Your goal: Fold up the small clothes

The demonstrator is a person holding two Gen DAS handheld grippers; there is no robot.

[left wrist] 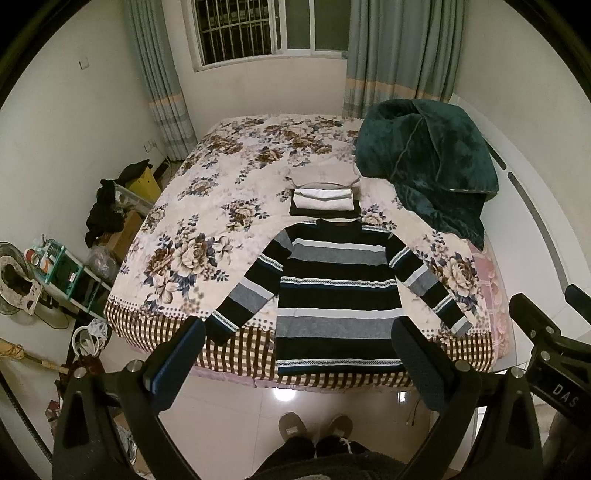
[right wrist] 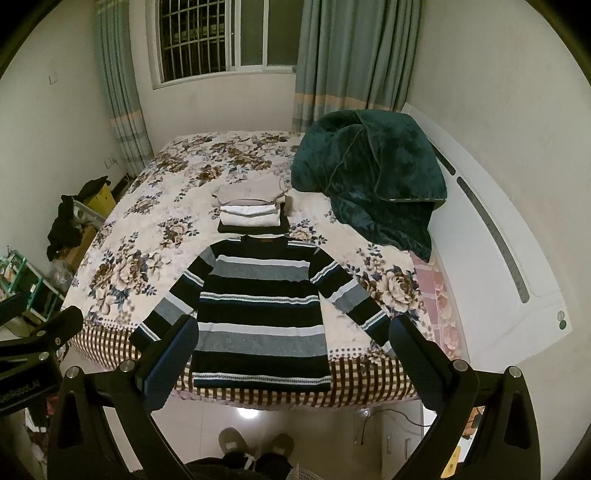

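Both claws, left and right, hang spread above the striped sweater's hem at bed edge.

Both views are dim and yellowish, lit by indoor light from above. The window is dark, so no light comes through it. A bright round glare spot sits on the glossy floor tiles just below the near edge of the bed, and it shows in the right wrist view too. Shadows are soft and weak. Fisheye distortion bends the walls and curtains toward the picture edges, and the corners are black. Fine detail is smeared and grainy, most of all on the flowered bedspread and the dark green blanket.
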